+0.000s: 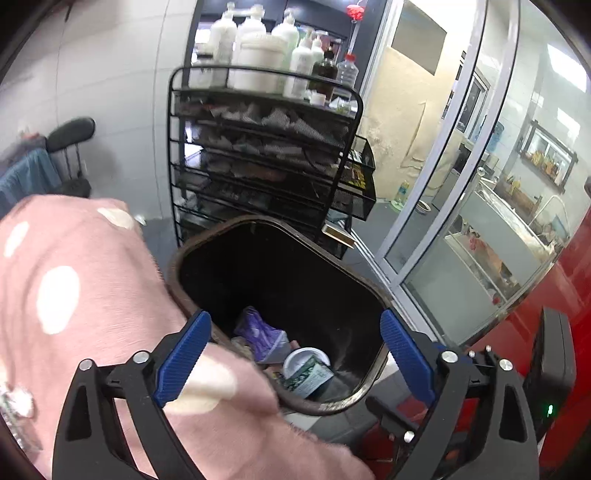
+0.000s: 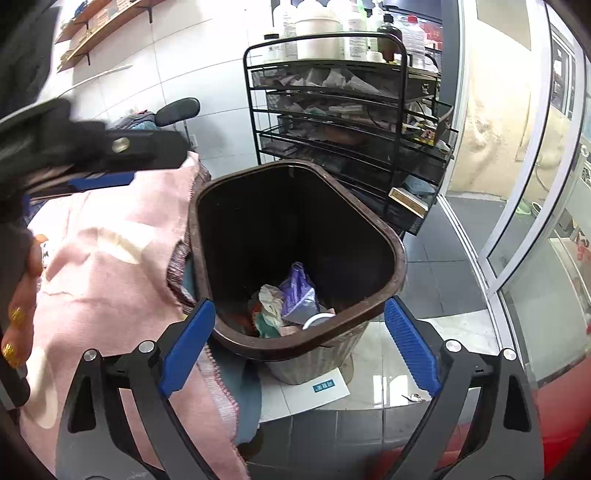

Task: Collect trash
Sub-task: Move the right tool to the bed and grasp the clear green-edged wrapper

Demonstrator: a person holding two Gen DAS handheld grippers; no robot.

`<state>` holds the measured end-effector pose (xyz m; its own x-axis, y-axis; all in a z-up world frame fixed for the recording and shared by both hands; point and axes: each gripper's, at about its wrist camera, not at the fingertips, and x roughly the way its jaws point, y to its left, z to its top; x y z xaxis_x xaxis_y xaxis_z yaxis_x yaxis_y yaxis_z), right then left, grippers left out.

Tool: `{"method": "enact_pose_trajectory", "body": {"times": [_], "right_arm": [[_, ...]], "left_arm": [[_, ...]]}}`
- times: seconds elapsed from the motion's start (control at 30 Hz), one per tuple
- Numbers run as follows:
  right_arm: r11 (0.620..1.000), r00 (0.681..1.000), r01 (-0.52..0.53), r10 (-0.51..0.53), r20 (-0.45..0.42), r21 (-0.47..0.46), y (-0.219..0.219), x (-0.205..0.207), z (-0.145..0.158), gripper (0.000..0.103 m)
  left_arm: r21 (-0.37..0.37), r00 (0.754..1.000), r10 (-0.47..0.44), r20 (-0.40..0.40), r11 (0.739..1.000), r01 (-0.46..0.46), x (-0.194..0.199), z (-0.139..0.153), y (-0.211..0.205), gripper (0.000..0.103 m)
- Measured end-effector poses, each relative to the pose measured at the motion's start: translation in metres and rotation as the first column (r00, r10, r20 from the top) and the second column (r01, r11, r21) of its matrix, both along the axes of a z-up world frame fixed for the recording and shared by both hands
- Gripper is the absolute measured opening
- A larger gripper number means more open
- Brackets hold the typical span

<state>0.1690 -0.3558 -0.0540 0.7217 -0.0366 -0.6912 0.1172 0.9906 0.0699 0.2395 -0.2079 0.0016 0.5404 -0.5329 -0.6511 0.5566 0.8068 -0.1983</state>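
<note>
1. Here, at the left of both frames lies a pink cloth (image 1: 92, 295) with pale dots.
2. In the centre, the brown trash bin (image 2: 397, 258) holds trash (image 2: 295, 295) at its bottom.
3. The left tool (image 1: 295, 354) and the right tool (image 2: 299, 339) both stand wide open, with nothing between the fingers.
4. Behind the bin, at the upper centre, stands a black wire rack (image 2: 325, 110).

A shop: glass display counter (image 1: 517, 236); wire cart (image 2: 347, 122) stocked with pump bottles (image 1: 258, 48).

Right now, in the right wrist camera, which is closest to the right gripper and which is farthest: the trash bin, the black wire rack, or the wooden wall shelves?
From the right gripper:
1. Trash bin, just ahead, its near rim between the open fingers.
2. Black wire rack, behind the bin, toward the right.
3. Wooden wall shelves, high on the far wall, upper left.
</note>
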Motion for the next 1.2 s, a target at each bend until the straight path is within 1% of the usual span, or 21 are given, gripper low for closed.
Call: {"method": "enact_pose_trajectory", "body": {"times": [0.1, 0.2, 0.3, 0.43, 0.53, 0.63, 0.67, 0.73, 0.87, 0.9, 0.97, 1.0, 1.07, 1.13, 1.17, 1.2], "right_arm": [[1.0, 1.0, -0.025, 0.025, 0.004, 0.003, 0.008, 0.001, 0.003, 0.093], [0.998, 0.998, -0.064, 0.064, 0.005, 0.018, 0.021, 0.003, 0.006, 0.094], [0.993, 0.993, -0.116, 0.116, 0.004, 0.02, 0.038, 0.006, 0.01, 0.094], [0.981, 0.981, -0.195, 0.195, 0.009, 0.024, 0.065, 0.009, 0.017, 0.095], [0.962, 0.962, -0.272, 0.272, 0.005, 0.027, 0.093, 0.012, 0.022, 0.095], [0.933, 0.934, -0.358, 0.358, 0.001, 0.017, 0.128, 0.013, 0.027, 0.095], [0.919, 0.919, -0.394, 0.394, -0.002, 0.009, 0.144, 0.013, 0.029, 0.095], [0.898, 0.898, -0.441, 0.441, -0.008, 0.007, 0.165, 0.013, 0.032, 0.095], [0.831, 0.831, -0.556, 0.555, -0.026, 0.002, 0.218, 0.014, 0.037, 0.095], [0.819, 0.818, -0.574, 0.574, -0.029, -0.002, 0.228, 0.014, 0.038, 0.095], [0.789, 0.788, -0.615, 0.614, -0.043, -0.01, 0.254, 0.016, 0.039, 0.095], [0.78, 0.779, -0.626, 0.624, -0.05, -0.012, 0.262, 0.018, 0.04, 0.095], [0.758, 0.757, -0.652, 0.65, -0.063, -0.016, 0.284, 0.019, 0.04, 0.095], [0.735, 0.733, -0.678, 0.676, -0.076, -0.012, 0.306, 0.024, 0.042, 0.095], [0.725, 0.723, -0.689, 0.686, -0.087, -0.012, 0.318, 0.027, 0.042, 0.095], [0.718, 0.715, -0.696, 0.692, -0.096, -0.01, 0.325, 0.031, 0.041, 0.095]], "left_arm": [[-0.001, 0.999, 0.027, 0.032, 1.0, -0.027, -0.014, 0.006, 0.019, 0.095], [-0.013, 0.997, 0.067, 0.046, 0.998, -0.067, -0.023, 0.008, 0.042, 0.096], [-0.01, 0.991, 0.124, 0.055, 0.992, -0.123, -0.033, 0.009, 0.067, 0.096], [-0.017, 0.976, 0.212, 0.055, 0.977, -0.211, -0.045, 0.008, 0.109, 0.097], [0.009, 0.958, 0.281, 0.064, 0.959, -0.282, -0.054, 0.005, 0.139, 0.098], [0.042, 0.937, 0.346, 0.057, 0.936, -0.348, -0.061, 0.001, 0.169, 0.098], [0.043, 0.93, 0.363, 0.057, 0.93, -0.366, -0.065, 0.0, 0.179, 0.098], [0.049, 0.909, 0.413, 0.056, 0.908, -0.416, -0.07, -0.001, 0.202, 0.098], [0.069, 0.855, 0.514, 0.071, 0.852, -0.518, -0.08, -0.003, 0.246, 0.098], [0.069, 0.837, 0.542, 0.073, 0.835, -0.546, -0.083, -0.004, 0.259, 0.098], [0.051, 0.787, 0.613, 0.063, 0.786, -0.616, -0.089, -0.005, 0.287, 0.098], [0.038, 0.765, 0.642, 0.051, 0.764, -0.644, -0.093, -0.006, 0.301, 0.098], [0.021, 0.734, 0.678, 0.027, 0.734, -0.679, -0.103, -0.01, 0.324, 0.098], [0.03, 0.704, 0.71, 0.007, 0.704, -0.71, -0.108, -0.015, 0.343, 0.098], [0.035, 0.691, 0.723, 0.0, 0.69, -0.723, -0.11, -0.018, 0.351, 0.098], [0.034, 0.682, 0.731, -0.005, 0.682, -0.73, -0.111, -0.019, 0.355, 0.098]]}}
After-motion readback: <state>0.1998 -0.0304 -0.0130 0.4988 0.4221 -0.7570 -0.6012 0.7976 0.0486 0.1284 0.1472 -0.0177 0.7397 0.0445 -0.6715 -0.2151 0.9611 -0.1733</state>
